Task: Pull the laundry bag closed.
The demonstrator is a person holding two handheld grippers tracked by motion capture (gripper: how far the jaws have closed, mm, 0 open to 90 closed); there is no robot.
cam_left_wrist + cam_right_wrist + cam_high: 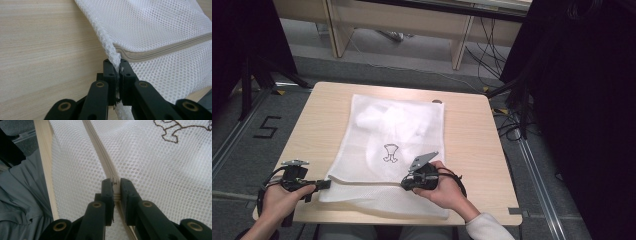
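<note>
On the light wooden counter (462, 135), a white mesh laundry bag (387, 145) lies flat, covering most of the middle and reaching the near edge. Around the counter runs grey floor (277, 115) with a "5" marked to the bag's left, cables (507, 120) trailing to its right, pale wooden furniture (412, 25) beyond it and dark curtains (592, 100) on both sides. The bag holds something white and bunched in its far half and carries a small brown outline drawing (390, 152) near its centre. A beige zipper (162, 50) crosses the bag near its front edge. The left claw (117, 72) is closed on the bag's left corner seam, the mesh pinched between its jaws. The right claw (115, 192) is closed narrowly on the zipper slider (115, 181), partway along the zipper toward the bag's right.
</note>
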